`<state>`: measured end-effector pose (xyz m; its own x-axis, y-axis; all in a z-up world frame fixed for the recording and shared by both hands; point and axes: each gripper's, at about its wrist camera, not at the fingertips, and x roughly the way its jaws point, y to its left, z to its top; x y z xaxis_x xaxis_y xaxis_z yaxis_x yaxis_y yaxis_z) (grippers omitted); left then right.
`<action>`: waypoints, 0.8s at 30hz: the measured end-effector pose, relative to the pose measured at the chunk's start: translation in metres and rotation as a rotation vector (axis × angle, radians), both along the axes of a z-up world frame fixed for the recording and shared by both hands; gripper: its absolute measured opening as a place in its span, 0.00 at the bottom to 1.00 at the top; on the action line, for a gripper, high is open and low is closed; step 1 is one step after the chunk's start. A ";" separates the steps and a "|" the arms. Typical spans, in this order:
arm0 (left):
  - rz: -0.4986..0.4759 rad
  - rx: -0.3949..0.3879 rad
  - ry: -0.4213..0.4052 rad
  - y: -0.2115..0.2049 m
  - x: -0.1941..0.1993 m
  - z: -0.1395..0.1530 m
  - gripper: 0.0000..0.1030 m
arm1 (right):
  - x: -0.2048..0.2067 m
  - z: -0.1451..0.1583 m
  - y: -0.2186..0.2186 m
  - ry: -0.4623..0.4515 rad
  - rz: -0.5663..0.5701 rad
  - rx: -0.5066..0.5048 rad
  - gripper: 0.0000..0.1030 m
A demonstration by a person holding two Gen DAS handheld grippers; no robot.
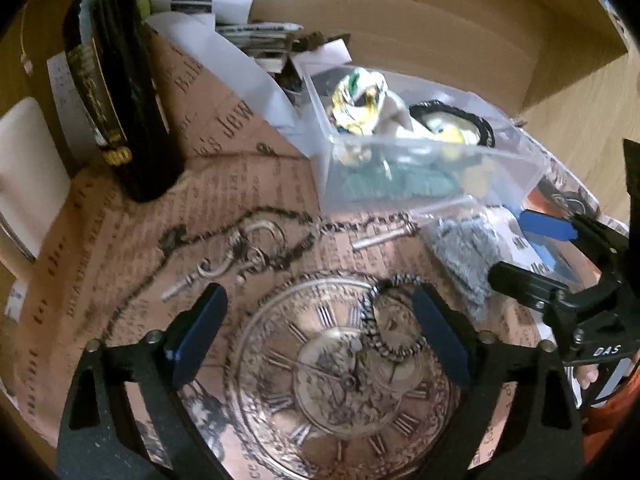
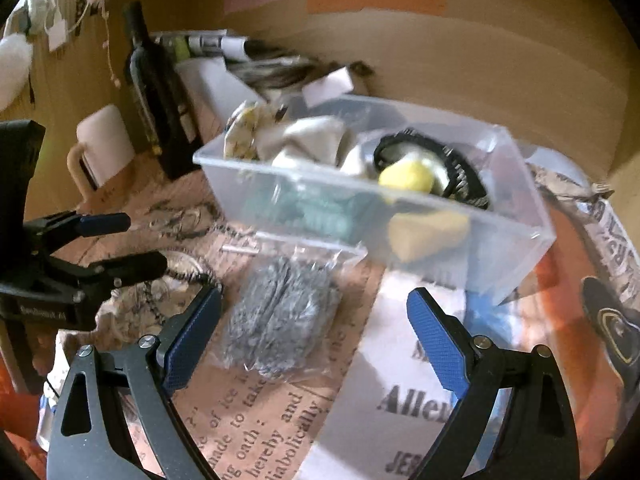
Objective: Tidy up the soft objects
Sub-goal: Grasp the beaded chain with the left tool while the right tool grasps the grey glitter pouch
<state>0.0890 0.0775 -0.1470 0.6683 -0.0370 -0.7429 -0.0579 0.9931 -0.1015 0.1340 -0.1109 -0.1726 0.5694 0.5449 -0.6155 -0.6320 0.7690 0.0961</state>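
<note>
Through my left wrist camera, my left gripper point(image 1: 320, 332) hangs with jaws spread wide and empty over the pocket-watch printed paper point(image 1: 344, 380). The clear plastic bin point(image 1: 432, 172) of soft items sits beyond.

On the right wrist view, my right gripper point(image 2: 316, 340) gapes open, empty, near the grey fuzzy bundle in clear wrap point(image 2: 280, 316), which lies just before the bin point(image 2: 400, 216).

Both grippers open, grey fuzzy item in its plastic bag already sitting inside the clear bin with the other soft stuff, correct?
Not quite. The grey fuzzy item in its plastic bag lies on the printed paper in front of the clear bin, not inside it; the right wrist view shows this. Rest holds: left gripper and right gripper are open, and other soft items sit in the bin.
</note>
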 end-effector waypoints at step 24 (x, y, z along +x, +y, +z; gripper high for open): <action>-0.063 -0.033 -0.048 -0.007 -0.006 0.016 0.06 | -0.006 -0.001 -0.003 0.008 0.049 0.014 0.21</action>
<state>0.0833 0.0704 -0.1308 0.6986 -0.1039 -0.7079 0.0102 0.9908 -0.1353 0.1277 -0.1143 -0.1736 0.5365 0.5808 -0.6123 -0.6683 0.7354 0.1120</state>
